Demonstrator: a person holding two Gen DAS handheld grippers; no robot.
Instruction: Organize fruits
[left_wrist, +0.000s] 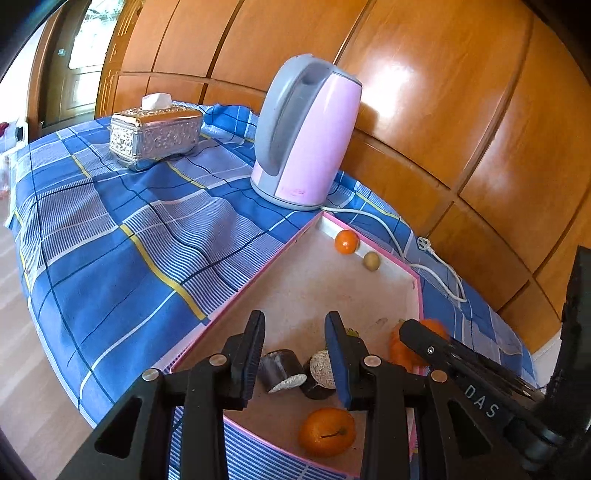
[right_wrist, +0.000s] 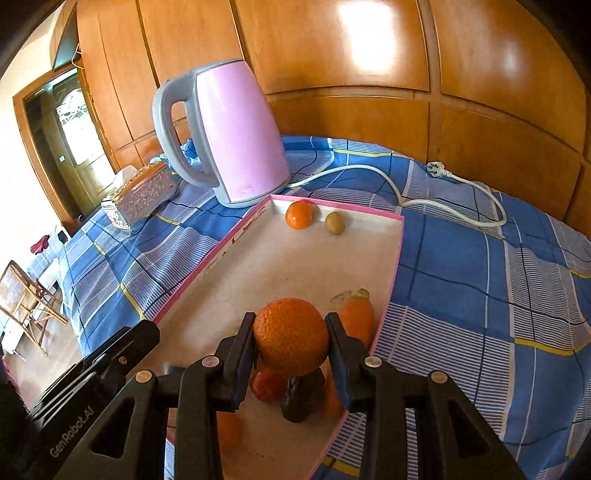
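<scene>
Orange held in right hand-held gripper, lifted over tray; far-corner fruit pair straight ahead. Left hand-held gripper narrow, empty.

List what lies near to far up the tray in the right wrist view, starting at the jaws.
Held orange → carrot → small orange and brownish fruit at the far wall of the tray → pink kettle.

Glossy wood wall, embossed metal box
</scene>
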